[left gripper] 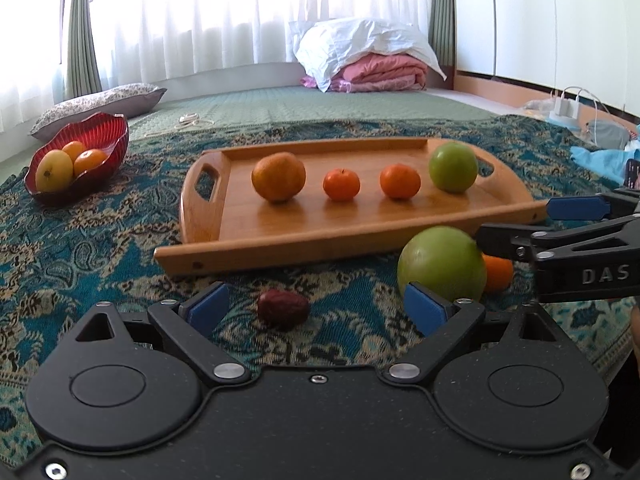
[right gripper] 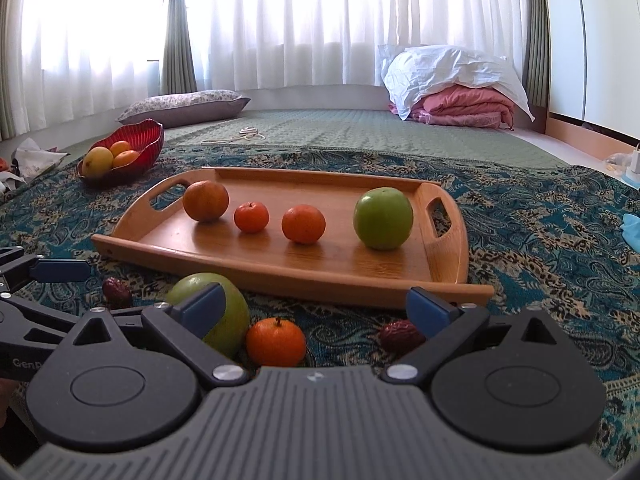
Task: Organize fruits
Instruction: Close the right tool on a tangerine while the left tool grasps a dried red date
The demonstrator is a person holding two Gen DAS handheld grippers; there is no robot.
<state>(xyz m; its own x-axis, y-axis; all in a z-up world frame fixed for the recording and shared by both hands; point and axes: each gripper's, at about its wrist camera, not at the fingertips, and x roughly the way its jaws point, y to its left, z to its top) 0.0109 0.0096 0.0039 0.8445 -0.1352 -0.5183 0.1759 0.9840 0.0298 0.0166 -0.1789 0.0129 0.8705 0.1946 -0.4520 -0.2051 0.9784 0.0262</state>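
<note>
Hovering with jaws spread, left gripper frames a light wrinkled date, right gripper a small firm tangerine; pinch each across its middle.

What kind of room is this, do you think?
Most likely a bedroom: a pillow and folded bedding lie on a wide quilted mat below curtained windows.

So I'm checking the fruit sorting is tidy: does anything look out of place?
Yes. Four fruits sit in a row on the wooden tray, but a green apple, a small orange and two dark red dates lie loose on the patterned cloth before it. Nothing looks spilled or damaged.
</note>
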